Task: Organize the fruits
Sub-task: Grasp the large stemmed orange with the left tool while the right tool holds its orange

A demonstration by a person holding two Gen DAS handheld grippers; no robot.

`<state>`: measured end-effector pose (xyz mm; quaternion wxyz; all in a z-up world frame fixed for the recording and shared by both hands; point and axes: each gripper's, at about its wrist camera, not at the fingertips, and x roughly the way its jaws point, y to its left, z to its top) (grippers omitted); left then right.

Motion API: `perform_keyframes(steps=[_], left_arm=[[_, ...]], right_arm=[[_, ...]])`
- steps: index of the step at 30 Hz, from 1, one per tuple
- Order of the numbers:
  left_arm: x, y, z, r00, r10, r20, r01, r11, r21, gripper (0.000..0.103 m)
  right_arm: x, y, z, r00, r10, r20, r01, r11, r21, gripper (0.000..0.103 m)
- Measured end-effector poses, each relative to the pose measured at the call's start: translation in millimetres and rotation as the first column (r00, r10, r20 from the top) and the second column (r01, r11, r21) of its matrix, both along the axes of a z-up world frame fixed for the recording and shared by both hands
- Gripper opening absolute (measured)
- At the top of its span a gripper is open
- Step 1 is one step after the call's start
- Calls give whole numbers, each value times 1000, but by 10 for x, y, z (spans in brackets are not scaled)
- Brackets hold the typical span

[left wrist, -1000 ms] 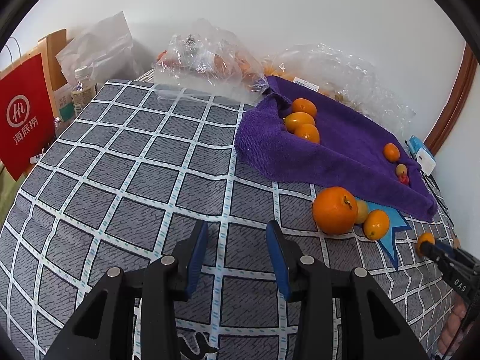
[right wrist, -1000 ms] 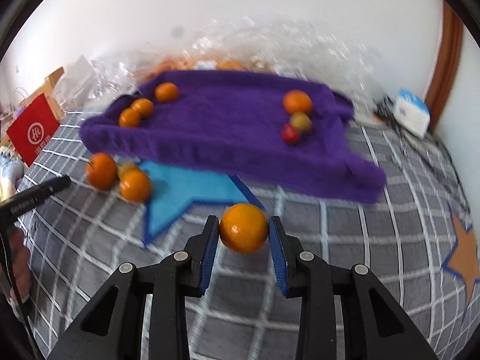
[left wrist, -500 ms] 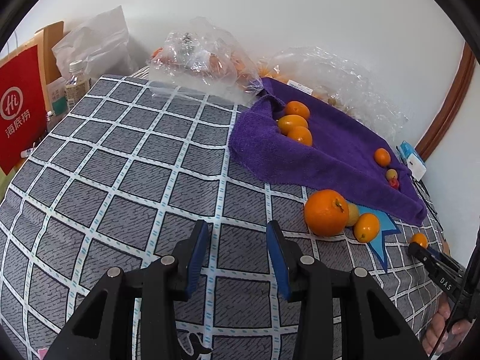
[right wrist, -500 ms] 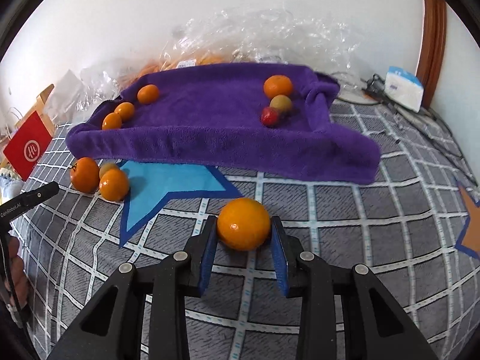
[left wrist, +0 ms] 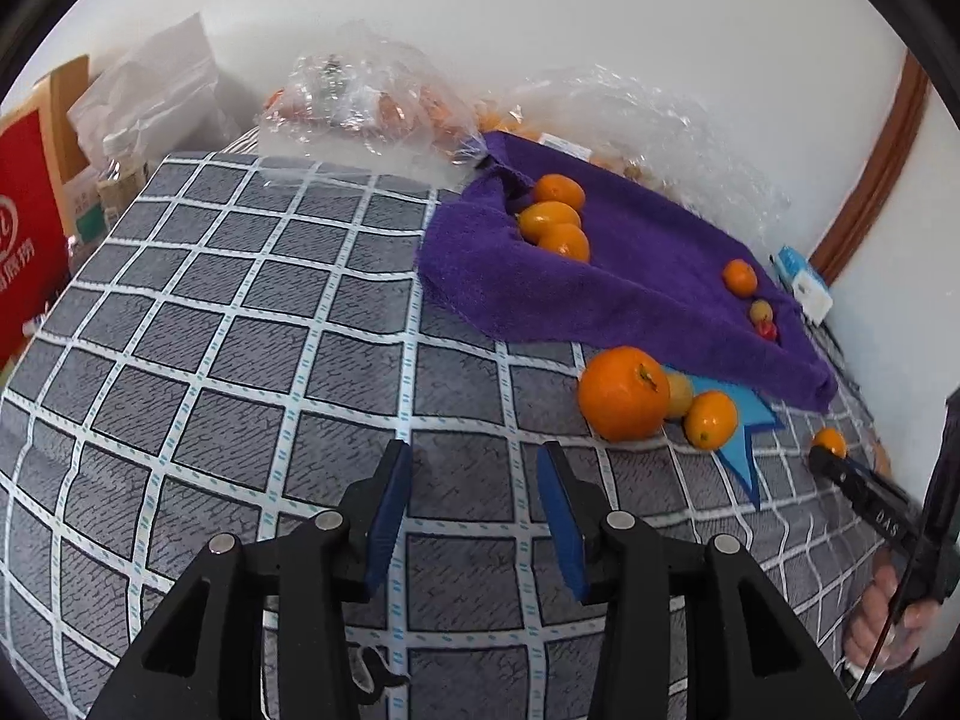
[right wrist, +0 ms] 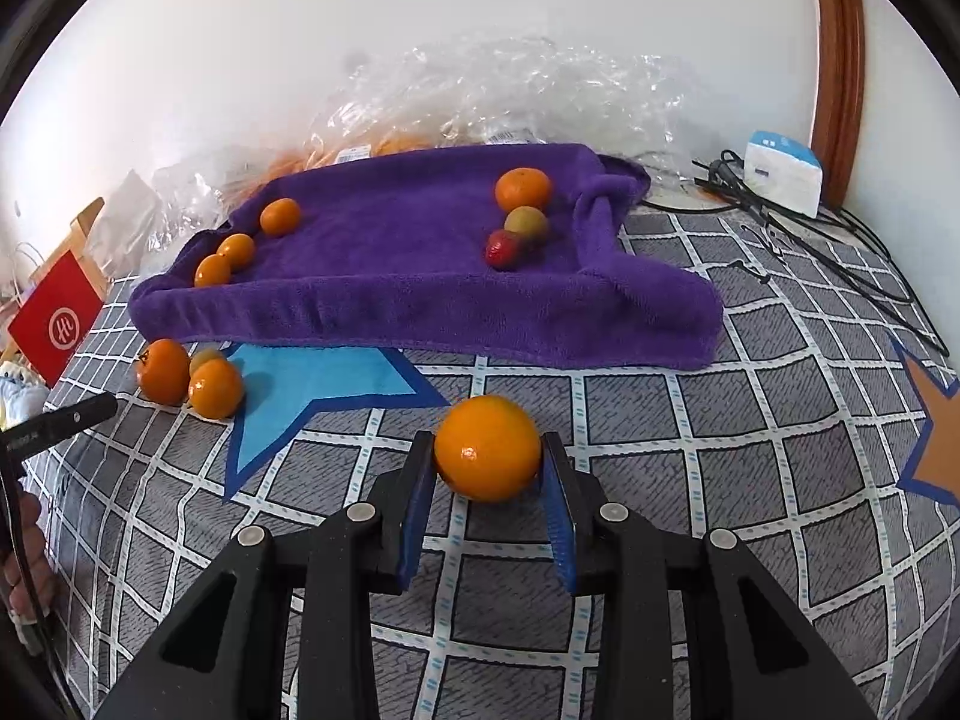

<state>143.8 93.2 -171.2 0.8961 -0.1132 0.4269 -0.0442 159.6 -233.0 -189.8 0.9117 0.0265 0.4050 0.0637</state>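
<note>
The right gripper [right wrist: 487,480] is clamped on 1 orange [right wrist: 487,447], its 2 blue pads pressing the fruit's sides just above the grey checked bedcover [right wrist: 690,450]. The left gripper [left wrist: 474,516] holds nothing; its jaws have just been opening and stand apart over bare cover.

Just beyond the held orange lies a blue star [right wrist: 318,384] printed on the cover. At its left tip sits a cluster of 3 fruits: 1 big orange [right wrist: 163,371], 1 smaller orange [right wrist: 216,388] touching it, and 1 pale yellowish fruit [right wrist: 206,357] tucked behind them.

Farther back a purple towel [right wrist: 390,240] spreads across the bed, carrying 6 fruits. At its left end 3 small oranges [right wrist: 237,251] lie in a row. Near its right end are 1 orange [right wrist: 522,189], 1 yellow-green fruit [right wrist: 526,223] and 1 red fruit [right wrist: 504,249], close together.

Behind the towel, clear plastic bags [right wrist: 510,90] are heaped against the wall. At far left stands 1 red paper bag [right wrist: 57,318]; at far right, 1 white and blue box [right wrist: 783,171] with black cables [right wrist: 840,252].
</note>
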Motion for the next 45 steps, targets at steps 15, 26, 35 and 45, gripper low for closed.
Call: perform_keyframes(steps=[15,26,35,45], left_arm=[[267,-729,99,992,-128,14,124,978,169,61],[359,-679,14,991,-123,42,117,985,131,44],[279,-625,72,987,-127,96,118,988,97,40],[232,-515,167,986,-68,155,60,997,56,40]], right_arm=[[-6,7,-39,1000,11,-14,-11,1000,0,34],[-6,20,-47,999,26,-19,-26,1000,7,34],[4,12,-47,999,32,-19,-31,999,17,34],[-24,-28,-22,1000,24,-5,-23,999,41,34]])
